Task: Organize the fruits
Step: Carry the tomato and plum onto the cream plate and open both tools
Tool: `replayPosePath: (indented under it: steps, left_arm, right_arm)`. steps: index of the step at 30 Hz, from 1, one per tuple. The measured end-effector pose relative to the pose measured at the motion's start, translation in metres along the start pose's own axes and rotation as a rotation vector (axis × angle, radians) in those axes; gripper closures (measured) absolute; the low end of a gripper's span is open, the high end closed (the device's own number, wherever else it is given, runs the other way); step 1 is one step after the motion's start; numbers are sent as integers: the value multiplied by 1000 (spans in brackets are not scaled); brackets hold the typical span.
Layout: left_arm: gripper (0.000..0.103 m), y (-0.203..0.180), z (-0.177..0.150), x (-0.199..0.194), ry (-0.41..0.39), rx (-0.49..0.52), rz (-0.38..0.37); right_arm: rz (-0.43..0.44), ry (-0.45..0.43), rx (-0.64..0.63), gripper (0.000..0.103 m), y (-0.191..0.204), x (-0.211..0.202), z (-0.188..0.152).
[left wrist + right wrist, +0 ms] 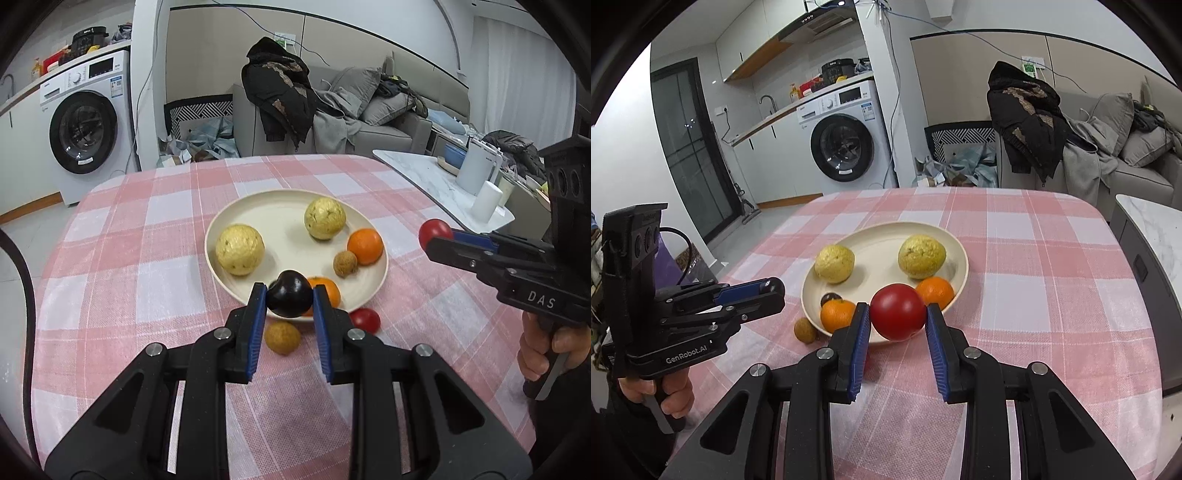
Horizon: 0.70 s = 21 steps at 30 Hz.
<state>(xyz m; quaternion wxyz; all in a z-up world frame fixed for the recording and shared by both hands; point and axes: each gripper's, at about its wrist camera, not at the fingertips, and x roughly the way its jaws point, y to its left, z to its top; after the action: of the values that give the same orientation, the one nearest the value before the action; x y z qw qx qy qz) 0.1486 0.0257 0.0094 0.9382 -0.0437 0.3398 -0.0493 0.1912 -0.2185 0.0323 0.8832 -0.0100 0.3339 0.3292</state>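
both fruits ride toward the plate (221,258): left claw (289,298) clamps a dark plum (290,297), right claw (898,316) clamps a red tomato (897,312); next, lower and release over the plate.

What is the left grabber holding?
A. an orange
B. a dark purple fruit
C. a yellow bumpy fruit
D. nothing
B: in the left wrist view the left gripper has its blue pads closed on a dark purple fruit above the near rim of the plate, while the oranges and yellow fruits lie on the plate.
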Motion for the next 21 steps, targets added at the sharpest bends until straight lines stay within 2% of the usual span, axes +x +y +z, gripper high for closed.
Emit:
replayPosePath:
  steps: [8,21]
  left_arm:
    - [81,3,19,2,-36,-16,8]
    - [81,1,28,29,-26,-41,12]
  right_arm:
    - [10,-34,34,72,-3,2,13]
    - [23,-9,23,72,5,27,20]
